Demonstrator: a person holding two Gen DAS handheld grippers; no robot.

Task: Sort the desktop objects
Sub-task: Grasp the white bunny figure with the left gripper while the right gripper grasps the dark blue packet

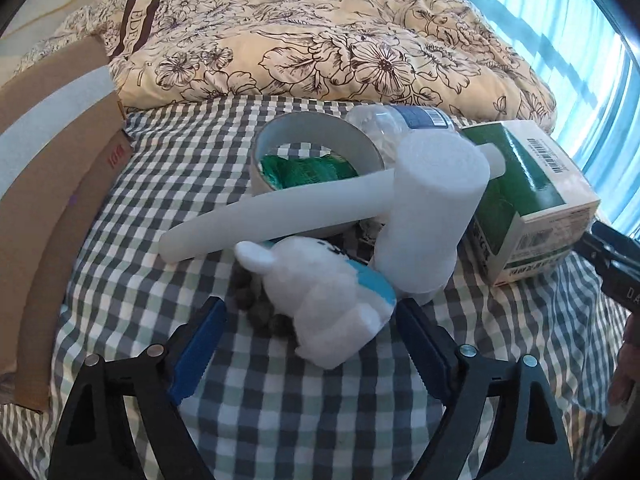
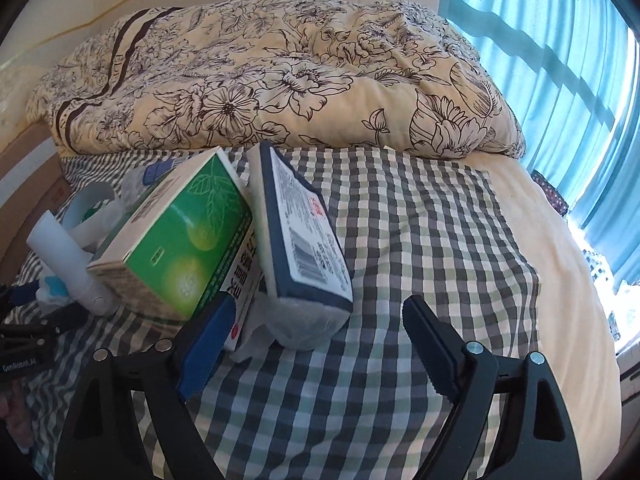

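Observation:
A heap of objects lies on the checked cloth. My left gripper is open, its blue pads on either side of a white plush toy with a blue patch. Behind the toy a white lint roller stands with its long handle pointing left, in front of a tape roll, a plastic bottle and a green-and-white box. In the right wrist view my right gripper is open around the near end of a blue-and-white wrapped pack, which leans on the green box.
A floral quilt is piled behind the cloth. A cardboard box stands at the left. Blue curtains hang at the right. A flat white-and-red box lies under the pack. Bare checked cloth stretches right of the heap.

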